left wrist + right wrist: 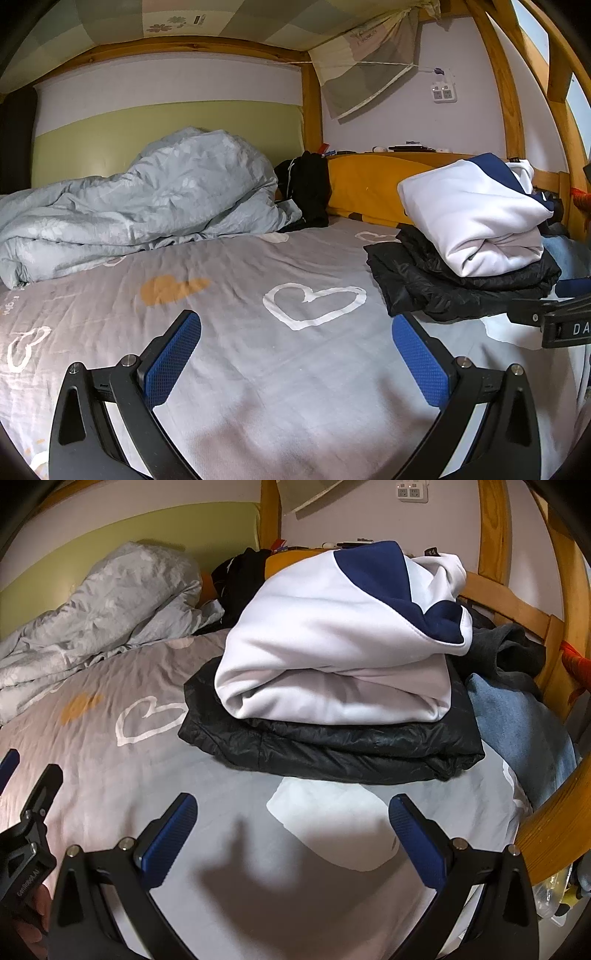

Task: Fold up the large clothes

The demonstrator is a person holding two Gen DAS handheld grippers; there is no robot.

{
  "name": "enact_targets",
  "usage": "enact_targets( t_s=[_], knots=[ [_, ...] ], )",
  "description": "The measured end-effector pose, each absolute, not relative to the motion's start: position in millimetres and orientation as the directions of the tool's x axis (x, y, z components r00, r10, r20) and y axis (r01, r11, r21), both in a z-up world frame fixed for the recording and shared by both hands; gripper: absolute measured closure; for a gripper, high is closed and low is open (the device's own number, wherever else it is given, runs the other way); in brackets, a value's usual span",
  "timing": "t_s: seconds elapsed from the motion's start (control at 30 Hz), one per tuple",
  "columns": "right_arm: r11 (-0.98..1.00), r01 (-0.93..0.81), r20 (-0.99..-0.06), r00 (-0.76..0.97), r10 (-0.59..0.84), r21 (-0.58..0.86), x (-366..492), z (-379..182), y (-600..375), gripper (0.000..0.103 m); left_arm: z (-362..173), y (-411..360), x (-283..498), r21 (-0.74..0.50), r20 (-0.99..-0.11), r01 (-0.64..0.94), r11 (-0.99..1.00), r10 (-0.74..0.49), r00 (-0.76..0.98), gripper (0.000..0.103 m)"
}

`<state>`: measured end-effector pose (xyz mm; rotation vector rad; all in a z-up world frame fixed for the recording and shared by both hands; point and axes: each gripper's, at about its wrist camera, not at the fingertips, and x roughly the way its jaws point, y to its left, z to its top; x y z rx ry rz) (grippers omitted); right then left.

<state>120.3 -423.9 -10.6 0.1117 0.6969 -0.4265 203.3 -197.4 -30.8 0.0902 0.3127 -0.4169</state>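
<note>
A bunk bed seen from two handheld grippers, both held low over a grey sheet [229, 280] printed with white and orange hearts.

At the far left, a pale grey duvet [140, 195] lies bunched against the green wall panel. Just right of it, at the head of the bed, sits a heap of black clothing [306, 184], and beside that an orange pillow [365, 188] leans on the wooden headboard.

The left gripper [295, 360] hovers above the bare sheet with its blue-padded fingers [173, 362] spread wide, holding nothing. A white heart outline lies just beyond its tips.

Further right, the right gripper [293, 840] is also spread wide and empty (its shadow falls on the sheet between the fingers), pointing at a stack of folded clothes. The stack sits on the right side of the bed, near the wooden rail [554, 823]: a black jacket [332, 746] on the bottom, folded flat on the sheet, and a white hoodie [332, 664] with navy panels folded on top of it.

To the right of the stack lie a blue garment [517, 723] and a dark grey one [509, 653], loose against the rail. A white wall socket [444, 93] is mounted above the headboard.
</note>
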Motion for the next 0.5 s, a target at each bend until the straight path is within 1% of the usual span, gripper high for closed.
enact_targets(
  t_s=[0.5],
  knots=[
    [0.908, 0.416, -0.643, 0.684, -0.346, -0.046, 120.0, -10.9, -424.2, 0.0, -30.7, -198.0, 204.5, 0.022, -0.32, 0.413, 0.91, -0.385, 0.865, 0.0]
  ],
)
